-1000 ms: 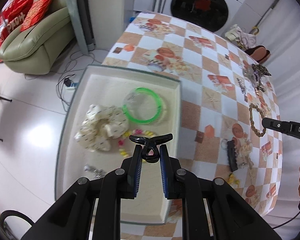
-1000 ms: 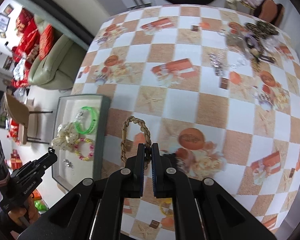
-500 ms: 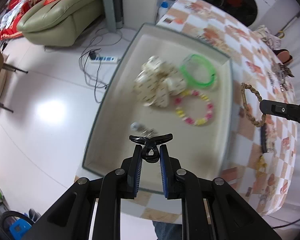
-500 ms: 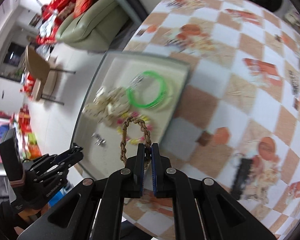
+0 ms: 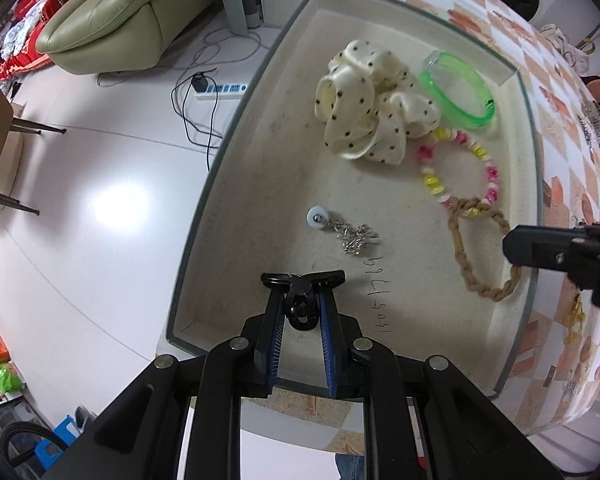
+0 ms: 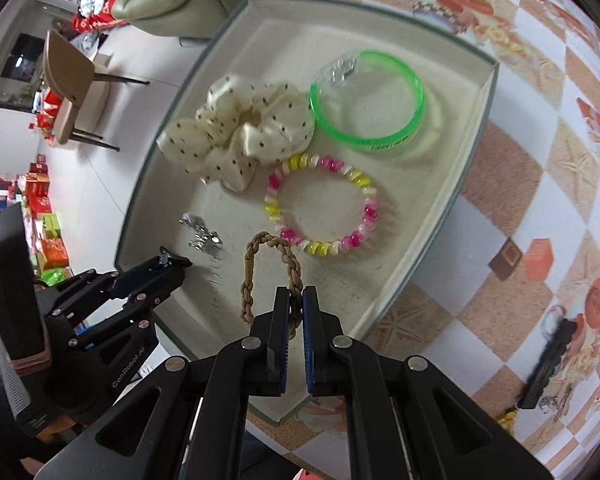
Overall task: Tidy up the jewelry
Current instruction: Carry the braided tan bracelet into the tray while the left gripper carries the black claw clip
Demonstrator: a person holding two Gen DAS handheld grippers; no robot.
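Nearest the left wrist camera, the left gripper (image 5: 302,304) points straight down over the near end of the cream-lined tray (image 5: 236,168), its fingers clamped on a small black hair clip (image 5: 302,280) whose wings spread across the fingertips. Just past it, toward 1 o'clock, a silver chain with a white disc (image 5: 342,230) lies on the tray floor. Farther up, at 12 to 1 o'clock, sits the polka-dot scrunchie (image 5: 366,110), with the green bangle (image 5: 458,94) against its right side and the pink-and-yellow bead bracelet (image 5: 458,172) just below both.

In the right wrist view, the right gripper (image 6: 296,300) is pinched tight on one side of the braided tan bracelet (image 6: 270,270), which loops up toward 12 o'clock over the tray's near right part; its far end overlaps the bead bracelet in this view, though whether they touch cannot be told. This gripper tilts steeply downward. At 9 o'clock the left gripper and the hand (image 6: 40,364) holding it come in over the tray's edge. Beyond the tray, from 1 to 4 o'clock, the checked tablecloth (image 6: 540,184) carries a black comb-like clip (image 6: 548,364).
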